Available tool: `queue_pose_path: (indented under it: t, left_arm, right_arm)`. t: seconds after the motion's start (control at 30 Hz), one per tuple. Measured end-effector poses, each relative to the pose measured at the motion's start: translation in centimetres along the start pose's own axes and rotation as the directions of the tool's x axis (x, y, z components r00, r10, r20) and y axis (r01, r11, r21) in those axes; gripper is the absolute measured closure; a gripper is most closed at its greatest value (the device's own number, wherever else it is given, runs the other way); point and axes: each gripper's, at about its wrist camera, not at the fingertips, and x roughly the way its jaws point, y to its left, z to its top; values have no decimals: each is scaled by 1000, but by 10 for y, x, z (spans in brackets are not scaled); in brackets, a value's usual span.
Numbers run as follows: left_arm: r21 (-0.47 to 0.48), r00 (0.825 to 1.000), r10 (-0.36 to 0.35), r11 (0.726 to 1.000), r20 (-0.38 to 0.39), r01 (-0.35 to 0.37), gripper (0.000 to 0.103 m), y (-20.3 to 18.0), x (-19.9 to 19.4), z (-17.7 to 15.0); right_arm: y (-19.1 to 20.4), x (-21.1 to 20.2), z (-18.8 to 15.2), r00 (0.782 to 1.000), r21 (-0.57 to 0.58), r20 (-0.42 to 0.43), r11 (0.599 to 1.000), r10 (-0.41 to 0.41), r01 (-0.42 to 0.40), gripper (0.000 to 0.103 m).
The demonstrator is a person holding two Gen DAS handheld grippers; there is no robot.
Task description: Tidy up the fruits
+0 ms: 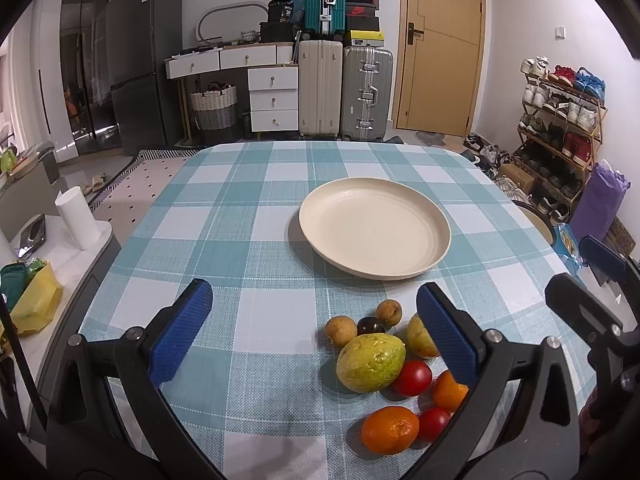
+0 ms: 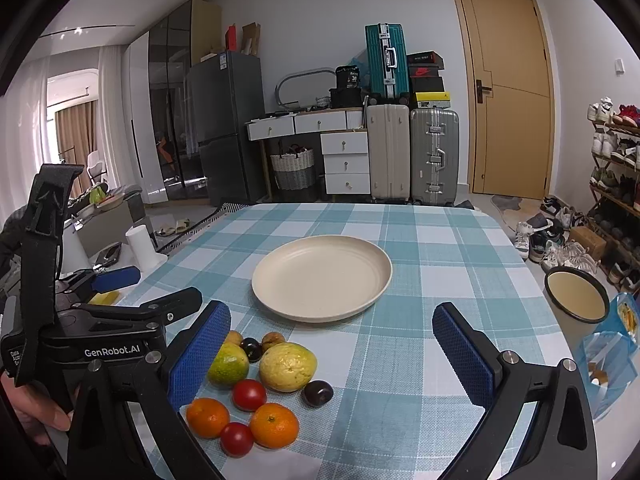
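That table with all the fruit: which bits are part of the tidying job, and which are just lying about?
Part of the job: cream plate, large yellow-green fruit, oranges, tomatoes, dark plums.

Just lying about: suitcases, shoe rack, paper roll, fridge.

The left gripper (image 1: 314, 326) hovers over the near edge of the bench with its jaws spread wide and nothing between the blue pads (image 1: 180, 330). The right gripper (image 2: 332, 354) hangs beside it toward the bench's near right corner, jaws equally wide and empty. A hand (image 2: 38, 412) grips the left gripper's handle from below.
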Motion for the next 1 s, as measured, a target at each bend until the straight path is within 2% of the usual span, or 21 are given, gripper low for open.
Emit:
queue_pose_path:
  t: [0.53, 0.7, 1.0]
  left_arm:
    - [-4, 1000, -3, 1000, -18, 3, 1, 0, 5, -5]
    - [-3, 1000, -1, 1000, -24, 1, 1, 1, 8, -7]
    - [-8, 999, 3, 1000, -38, -3, 1, 5, 15, -8]
  right_arm:
    - [2, -1, -1, 1000, -2, 3, 1000, 2, -2, 0]
    - [2, 2, -2, 1000, -8, -13, 1000, -18, 18, 0]
    - [-2, 5, -4, 1000, 4, -16, 1000, 12, -12, 0]
